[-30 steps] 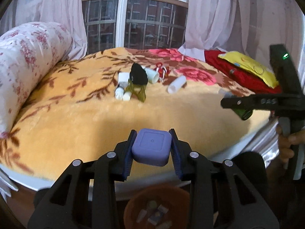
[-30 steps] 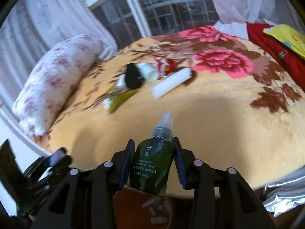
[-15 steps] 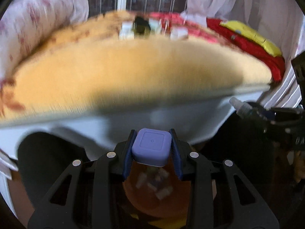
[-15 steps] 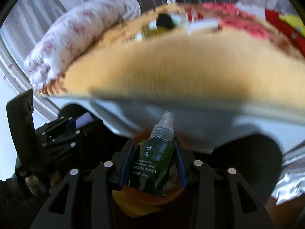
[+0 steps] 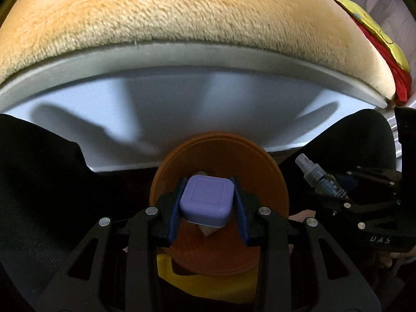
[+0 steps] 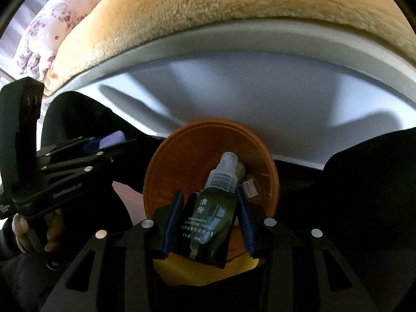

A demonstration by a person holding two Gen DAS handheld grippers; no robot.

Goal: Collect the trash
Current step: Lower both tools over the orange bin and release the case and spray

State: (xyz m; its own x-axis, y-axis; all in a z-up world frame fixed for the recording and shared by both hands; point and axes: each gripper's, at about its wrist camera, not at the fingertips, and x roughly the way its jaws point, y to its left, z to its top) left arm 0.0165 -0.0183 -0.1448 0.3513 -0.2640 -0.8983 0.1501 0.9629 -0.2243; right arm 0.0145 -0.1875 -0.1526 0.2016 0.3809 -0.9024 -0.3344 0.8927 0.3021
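Now poised over the orange bin (image 5: pixel 260 156) below the bed edge (image 5: pixel 208 59) for dropping: left tongs (image 5: pixel 208 204) clamped on purple square cap (image 5: pixel 206 200), right tongs (image 6: pixel 210 225) on green spray bottle (image 6: pixel 208 223).

**Right wrist cam: bottle clamped over orange bin**

Right claw (image 6: pixel 208 223) pointing steeply down, blue pads pressed on both sides of a dark green spray bottle (image 6: pixel 208 223). Bottle upright between the pads, clear pump cap toward the bin, white print on the label. Directly below: round orange bin (image 6: pixel 182 156), a few small scraps inside, partly hidden by the bottle. Yellow patch (image 6: pixel 182 273) under the bin's near edge. Left claw (image 6: pixel 104 143) at frame left, purple block (image 6: pixel 114 139) between its pads, a hand (image 6: pixel 28 231) on its handle. Behind: white bed frame (image 6: pixel 234 91), yellow fleece blanket (image 6: pixel 208 7) on top, floral pillow (image 6: pixel 52 20) upper left.
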